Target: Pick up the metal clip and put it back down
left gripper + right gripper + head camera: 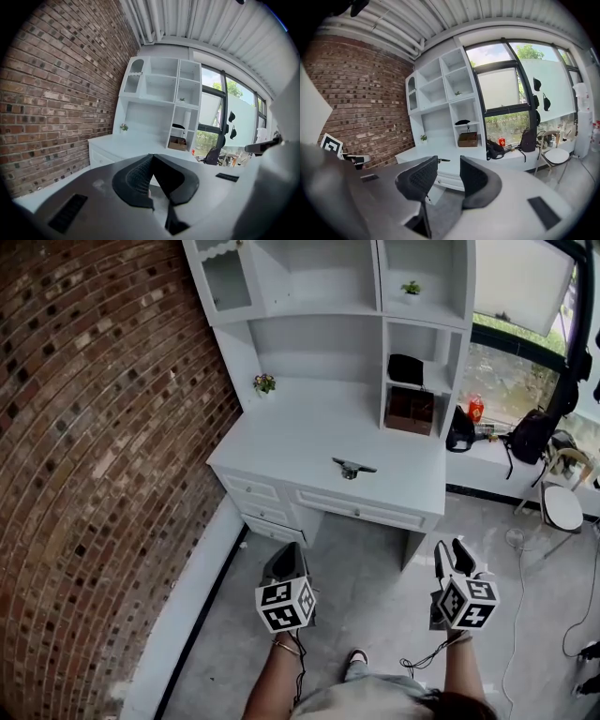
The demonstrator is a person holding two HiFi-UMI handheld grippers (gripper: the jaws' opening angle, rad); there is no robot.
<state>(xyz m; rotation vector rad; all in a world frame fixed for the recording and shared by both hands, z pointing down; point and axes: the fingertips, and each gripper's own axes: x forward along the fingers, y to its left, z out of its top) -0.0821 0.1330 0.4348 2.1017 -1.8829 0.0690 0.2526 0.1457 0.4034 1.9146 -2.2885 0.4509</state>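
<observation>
The metal clip (352,467) lies dark and flat on the white desk (300,442), near its front edge. Both grippers hang over the grey floor, well short of the desk. My left gripper (289,559) has its jaws closed together at the tips with nothing between them; in the left gripper view (152,157) the desk (122,143) shows behind. My right gripper (450,554) is open and empty. In the right gripper view (449,164) the clip (443,160) shows small through the gap, far ahead.
A white shelf unit (319,296) stands on the desk, with a brown box (410,411) in it and a small plant (264,383). A brick wall (94,427) runs along the left. Black bags (459,432), a red bottle (475,409) and a white chair (562,507) are at the right.
</observation>
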